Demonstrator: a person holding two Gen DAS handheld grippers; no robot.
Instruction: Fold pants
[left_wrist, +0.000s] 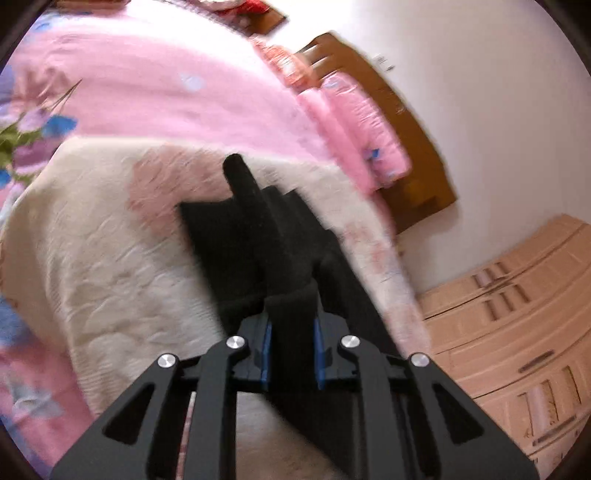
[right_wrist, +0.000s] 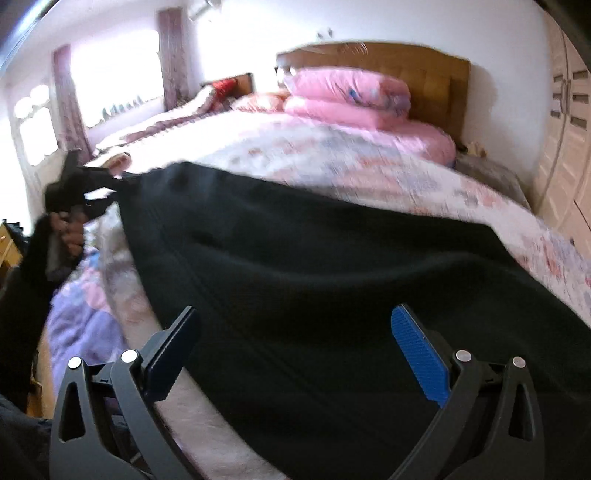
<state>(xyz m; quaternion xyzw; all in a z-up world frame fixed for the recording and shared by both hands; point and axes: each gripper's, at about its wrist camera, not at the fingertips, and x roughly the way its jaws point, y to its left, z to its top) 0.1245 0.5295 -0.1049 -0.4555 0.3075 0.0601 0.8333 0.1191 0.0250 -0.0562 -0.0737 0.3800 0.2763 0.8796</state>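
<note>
Pinching a bunched edge of the black pants (left_wrist: 236, 236) on the bed (left_wrist: 110, 258), the left claw (left_wrist: 291, 332) held mid-fold, while the right claw (right_wrist: 295, 347) hovered agape, probably needing its own grip next.

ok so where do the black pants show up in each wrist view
Left wrist view: the black knit pants lie in the centre on the cream bedspread, a bunched fold of them clamped in the left gripper at the bottom centre.
Right wrist view: the pants spread across the middle and lower right, beyond the open right gripper.
Shared landmark: the wooden headboard behind the pink pillows.
</note>
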